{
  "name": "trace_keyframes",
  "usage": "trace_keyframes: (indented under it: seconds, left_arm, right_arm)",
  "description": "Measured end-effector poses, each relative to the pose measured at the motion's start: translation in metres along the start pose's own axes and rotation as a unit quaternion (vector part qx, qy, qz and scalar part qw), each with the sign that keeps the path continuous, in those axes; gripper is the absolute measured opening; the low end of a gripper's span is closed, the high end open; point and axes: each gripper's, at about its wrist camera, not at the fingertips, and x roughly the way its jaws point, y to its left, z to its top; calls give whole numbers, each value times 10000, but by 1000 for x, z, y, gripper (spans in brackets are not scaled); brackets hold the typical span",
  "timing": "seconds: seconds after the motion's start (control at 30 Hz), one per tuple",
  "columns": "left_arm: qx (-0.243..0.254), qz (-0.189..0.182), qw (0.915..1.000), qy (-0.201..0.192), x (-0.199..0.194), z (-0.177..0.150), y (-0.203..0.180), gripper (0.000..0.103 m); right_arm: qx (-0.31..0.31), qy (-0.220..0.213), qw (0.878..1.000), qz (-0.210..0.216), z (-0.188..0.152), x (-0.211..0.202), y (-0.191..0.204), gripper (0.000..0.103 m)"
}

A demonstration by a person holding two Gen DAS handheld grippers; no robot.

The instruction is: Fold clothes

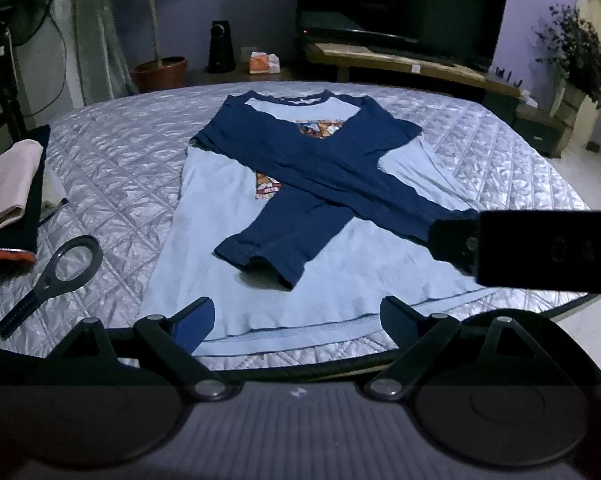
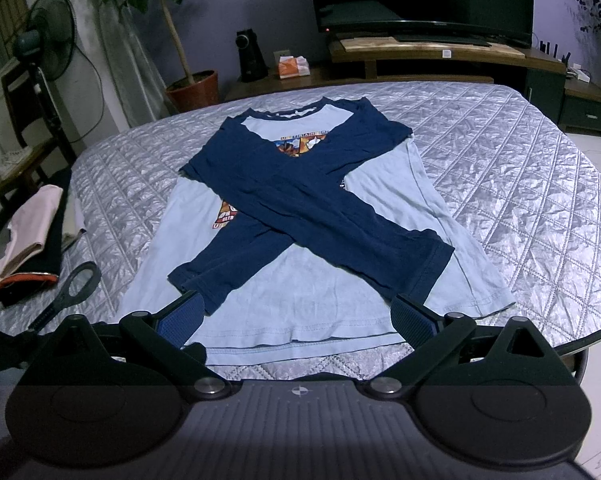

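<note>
A: The quilted bed cover (image 2: 500, 152) carries the shirt (image 2: 308, 292) flat at its middle, hem at the near edge.

B: Your left gripper (image 1: 296, 320) and right gripper (image 2: 296, 316) both stand wide open, empty, above that hem.

A: The navy sleeves (image 2: 300, 200) lie crossed. Pinch both hem corners together, and lift evenly toward the collar.
</note>
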Motion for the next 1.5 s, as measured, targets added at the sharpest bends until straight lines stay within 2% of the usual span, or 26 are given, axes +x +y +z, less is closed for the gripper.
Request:
trace_keyframes:
  seconds: [0.13, 0.17, 0.33, 0.57, 0.67, 0.73, 0.77, 0.93, 1.03, 1.33, 1.5]
  left_arm:
    - [-328, -683, 9968, -260, -4, -2, 10, 86]
    - [-308, -700, 9966, -292, -4, -2, 10, 86]
    - [81, -372, 9992, -117, -1, 1, 1, 81]
    - [114, -172, 9998, 56, 3, 1, 1, 86]
    - [171, -228, 9996, 70, 3, 1, 0, 82]
    - [232, -308, 9992, 131, 4, 0, -1, 73]
    - [261, -337, 9989, 168, 4, 0, -2, 72]
    - [376, -327, 9985, 232, 4, 0, -6, 73]
    - [203, -407, 9987, 218, 3, 0, -1, 72]
    - [444, -109, 9988, 179, 2, -2, -6, 71]
    - [340, -164, 9991, 189, 2, 0, -2, 68]
  right_arm:
    - [-4, 2, 10000, 0, 0, 0, 0, 101]
    - [-5, 2, 10000, 0, 0, 0, 0, 101]
    - [-9, 4, 10000, -1, 0, 0, -1, 101]
    - [-12, 4, 10000, -5, 0, 0, 0, 101]
    - [-13, 5, 10000, -3, 0, 0, 0, 101]
    - [-14, 5, 10000, -3, 0, 0, 0, 101]
    - [-13, 4, 10000, -4, 0, 0, 0, 101]
    - [-8, 1, 10000, -3, 0, 0, -1, 101]
    - [-8, 0, 10000, -2, 0, 0, -1, 101]
    - [-8, -4, 10000, 6, 0, 0, -2, 101]
    - [-8, -8, 10000, 7, 0, -1, -2, 101]
